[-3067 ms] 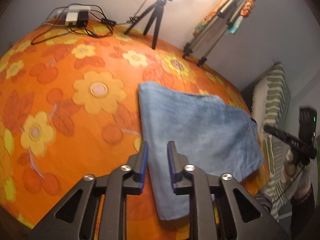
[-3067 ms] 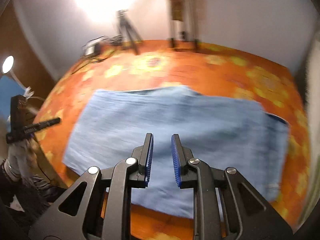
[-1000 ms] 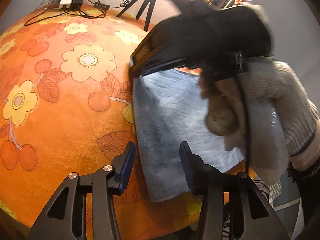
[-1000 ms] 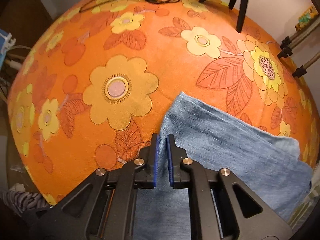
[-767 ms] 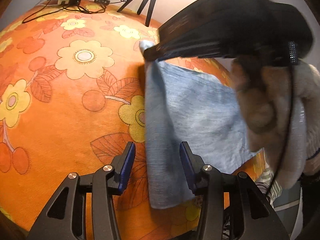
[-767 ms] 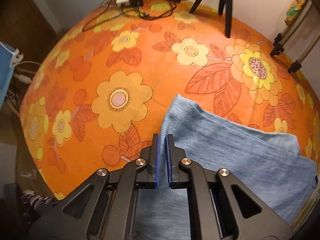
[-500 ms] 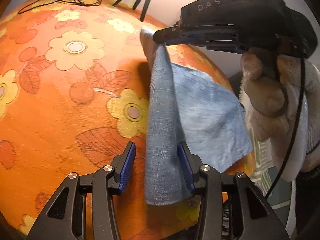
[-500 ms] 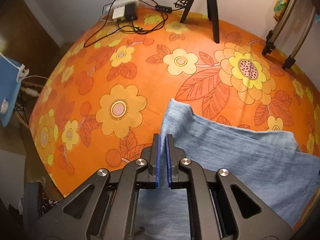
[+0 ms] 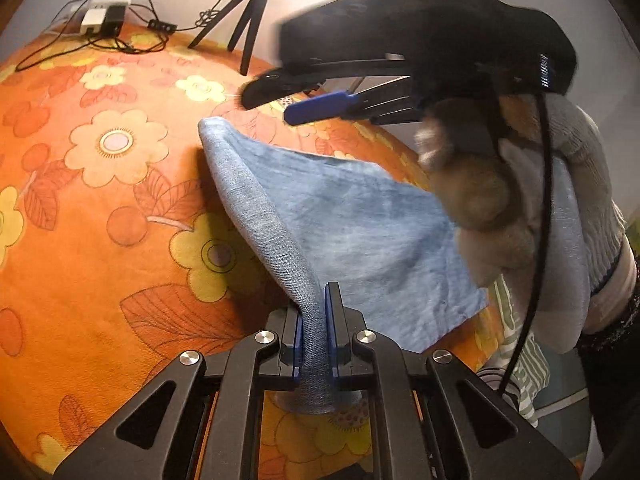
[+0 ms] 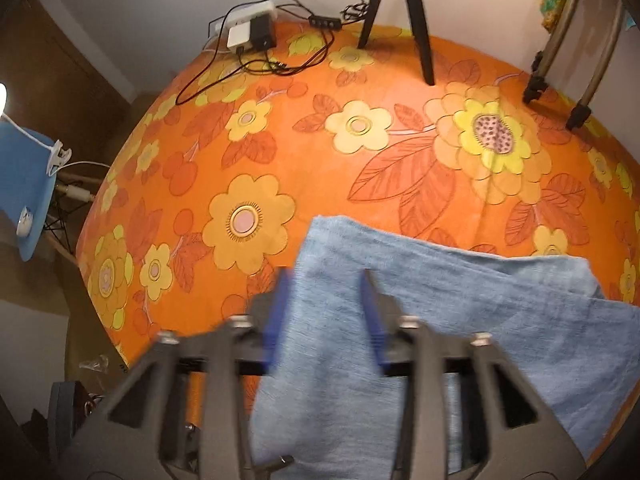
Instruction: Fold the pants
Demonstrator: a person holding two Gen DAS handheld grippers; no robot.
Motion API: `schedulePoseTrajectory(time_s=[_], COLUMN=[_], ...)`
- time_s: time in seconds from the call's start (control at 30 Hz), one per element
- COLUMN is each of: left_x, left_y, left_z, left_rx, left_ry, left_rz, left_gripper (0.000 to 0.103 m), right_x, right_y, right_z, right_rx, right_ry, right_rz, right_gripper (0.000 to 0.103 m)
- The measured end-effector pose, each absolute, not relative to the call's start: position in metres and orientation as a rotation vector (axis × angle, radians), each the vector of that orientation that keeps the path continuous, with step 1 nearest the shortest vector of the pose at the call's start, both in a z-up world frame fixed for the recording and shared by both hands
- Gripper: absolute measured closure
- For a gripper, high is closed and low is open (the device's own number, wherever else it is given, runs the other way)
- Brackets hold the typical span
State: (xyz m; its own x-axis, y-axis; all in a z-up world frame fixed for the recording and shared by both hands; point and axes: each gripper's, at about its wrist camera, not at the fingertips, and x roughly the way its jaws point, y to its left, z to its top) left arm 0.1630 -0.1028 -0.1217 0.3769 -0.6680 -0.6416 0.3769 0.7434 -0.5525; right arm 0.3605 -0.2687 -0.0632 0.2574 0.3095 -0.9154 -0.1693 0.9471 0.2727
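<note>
The folded blue denim pants lie on the orange flowered cloth. My left gripper is shut on the near left edge of the pants and lifts it into a ridge. My right gripper shows in the left wrist view, held by a gloved hand above the far corner of the pants, jaws apart and empty. In the right wrist view the right gripper is open and blurred over the pants.
A black tripod and a second stand rest on the far side of the cloth. A power strip with cables lies at the far left. A blue chair stands off the left edge. A striped cushion lies at the right.
My left gripper has closed on the near edge of the pants. My right gripper has opened, let go of the far corner and risen above it.
</note>
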Motion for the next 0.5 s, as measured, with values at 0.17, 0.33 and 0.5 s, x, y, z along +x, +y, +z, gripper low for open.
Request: schedulePoseTrajectory(time_s=[0.17,0.33,0.5], left_x=[0.160,0.158,0.159], left_y=[-0.103,-0.106,-0.109], left_z=[-0.117,-0.113,-0.109], left_rx=[-0.342,-0.344,-0.345], left_ry=[0.960,0.945,0.940], left_rz=[-0.686,-0.698,-0.705], left_gripper=[0.095,0.096,0.096], right_x=[0.364,0.366,0.365], right_y=[-0.239,-0.229,-0.239], right_z=[-0.082,-0.100,-0.105], right_rx=[0.043,-0.008,-0.013], right_ry=[1.342,1.391,1.381], right_rz=[0.355,0.325,0.297], right_gripper=[0.057,0.057,0.086])
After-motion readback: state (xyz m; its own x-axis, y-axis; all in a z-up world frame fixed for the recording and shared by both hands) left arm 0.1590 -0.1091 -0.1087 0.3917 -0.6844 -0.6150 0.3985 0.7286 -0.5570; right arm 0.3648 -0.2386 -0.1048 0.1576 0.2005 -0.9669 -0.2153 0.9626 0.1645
